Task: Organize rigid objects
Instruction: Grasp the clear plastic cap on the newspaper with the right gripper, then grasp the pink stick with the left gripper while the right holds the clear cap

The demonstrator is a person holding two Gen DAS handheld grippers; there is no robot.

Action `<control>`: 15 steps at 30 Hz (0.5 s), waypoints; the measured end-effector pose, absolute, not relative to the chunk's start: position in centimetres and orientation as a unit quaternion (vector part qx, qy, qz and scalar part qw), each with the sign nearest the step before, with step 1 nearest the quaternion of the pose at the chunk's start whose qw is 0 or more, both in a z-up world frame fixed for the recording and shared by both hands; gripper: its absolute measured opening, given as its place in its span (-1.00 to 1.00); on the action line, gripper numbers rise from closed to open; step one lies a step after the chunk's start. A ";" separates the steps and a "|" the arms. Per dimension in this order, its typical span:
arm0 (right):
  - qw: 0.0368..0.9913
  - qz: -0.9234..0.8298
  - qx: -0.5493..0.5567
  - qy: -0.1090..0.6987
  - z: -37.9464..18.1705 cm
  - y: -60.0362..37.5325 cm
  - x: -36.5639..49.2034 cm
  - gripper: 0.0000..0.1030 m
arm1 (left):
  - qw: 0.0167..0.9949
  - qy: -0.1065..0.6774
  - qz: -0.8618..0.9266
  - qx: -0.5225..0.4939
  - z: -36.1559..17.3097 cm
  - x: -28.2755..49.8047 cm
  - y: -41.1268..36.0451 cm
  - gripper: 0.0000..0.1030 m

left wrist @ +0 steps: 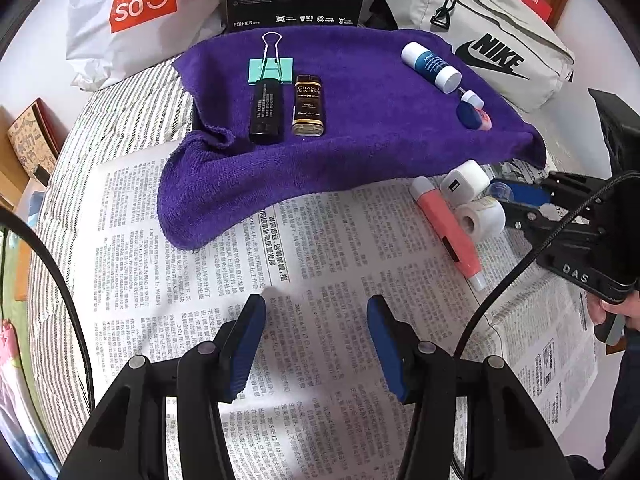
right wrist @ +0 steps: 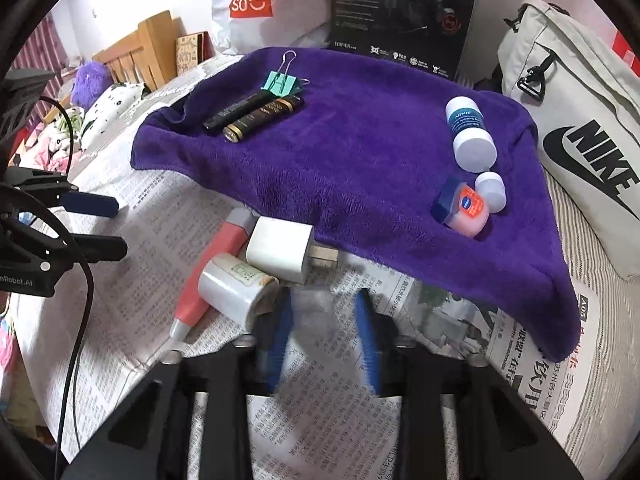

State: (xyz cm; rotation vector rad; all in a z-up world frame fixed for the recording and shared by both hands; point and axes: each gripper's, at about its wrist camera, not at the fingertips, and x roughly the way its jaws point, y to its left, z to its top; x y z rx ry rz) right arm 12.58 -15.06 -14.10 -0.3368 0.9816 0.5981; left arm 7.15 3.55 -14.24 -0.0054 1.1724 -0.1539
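Left gripper (left wrist: 316, 312): jaws are held partly apart, nothing between them, above the newspaper (left wrist: 200, 280) in front of the purple towel (left wrist: 340, 140). Right gripper (right wrist: 324, 300): jaws are drawn narrow and blurred, and no grip can be confirmed. A white charger (right wrist: 280, 254), white roll (right wrist: 236, 290) and pink pen (right wrist: 212, 268) are clustered just in front of the towel's near edge. A binder clip (left wrist: 271, 72), black stick (left wrist: 265, 112), brown bottle (left wrist: 308, 106) and white bottle (left wrist: 430, 66) are laid on the towel.

My left wrist camera looks steeply down along my left gripper (left wrist: 316, 336) onto the newspaper (left wrist: 200, 272), close up, facing the purple towel (left wrist: 360, 128). My right wrist camera sits to its right, nearer the towel (right wrist: 360, 168), angled down too. Both views share the towel, the white charger (left wrist: 464, 182) (right wrist: 280, 254) and the Nike bag (left wrist: 500, 40) (right wrist: 580, 128).
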 end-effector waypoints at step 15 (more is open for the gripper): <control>0.831 0.206 -0.116 0.504 -13.5 -21.5 11.0 -0.66 | 0.833 0.539 -0.121 -0.005 -13.2 7.5 -0.8 -0.02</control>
